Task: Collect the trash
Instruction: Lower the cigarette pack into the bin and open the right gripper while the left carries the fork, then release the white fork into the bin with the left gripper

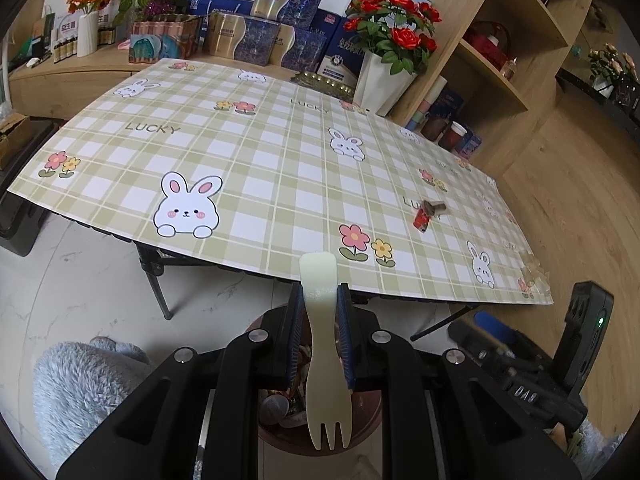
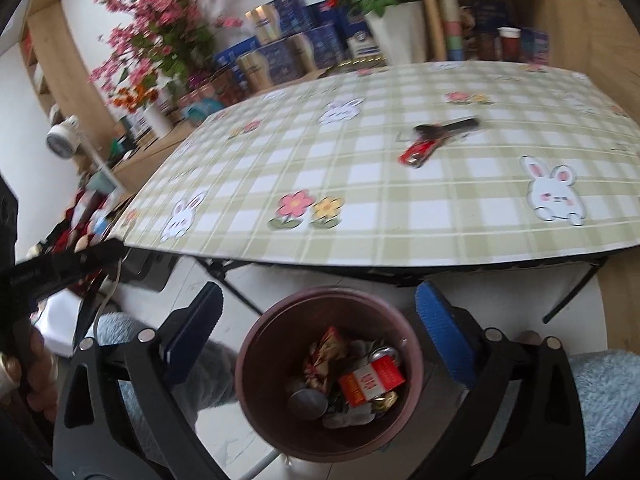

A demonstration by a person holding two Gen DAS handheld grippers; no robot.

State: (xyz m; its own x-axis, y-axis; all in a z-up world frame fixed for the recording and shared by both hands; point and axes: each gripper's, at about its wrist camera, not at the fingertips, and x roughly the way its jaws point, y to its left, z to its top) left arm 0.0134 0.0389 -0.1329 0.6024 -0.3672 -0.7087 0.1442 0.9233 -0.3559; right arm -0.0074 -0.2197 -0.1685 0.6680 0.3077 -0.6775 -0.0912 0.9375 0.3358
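My left gripper [image 1: 320, 300] is shut on a pale plastic fork [image 1: 320, 344], tines pointing back toward the camera, held above a brown trash bin [image 1: 372, 408] on the floor. My right gripper [image 2: 320, 308] is open and empty above the same bin [image 2: 260, 356], which holds wrappers, a red-and-white packet and can lids. A red wrapper [image 1: 422, 218] and a dark brown scrap [image 1: 436, 208] lie on the checked tablecloth [image 1: 256, 168]; both also show in the right wrist view, the wrapper [image 2: 418, 152] and the scrap [image 2: 448, 126]. Clear crumpled plastic [image 1: 534, 272] sits at the table's right edge.
A white vase of red roses [image 1: 384, 80], stacked boxes [image 1: 264, 36] and wooden shelves [image 1: 492, 52] stand behind the table. Folding table legs [image 1: 156, 280] stand on the marble floor. My grey fuzzy sleeves [image 1: 80, 392] are at the sides.
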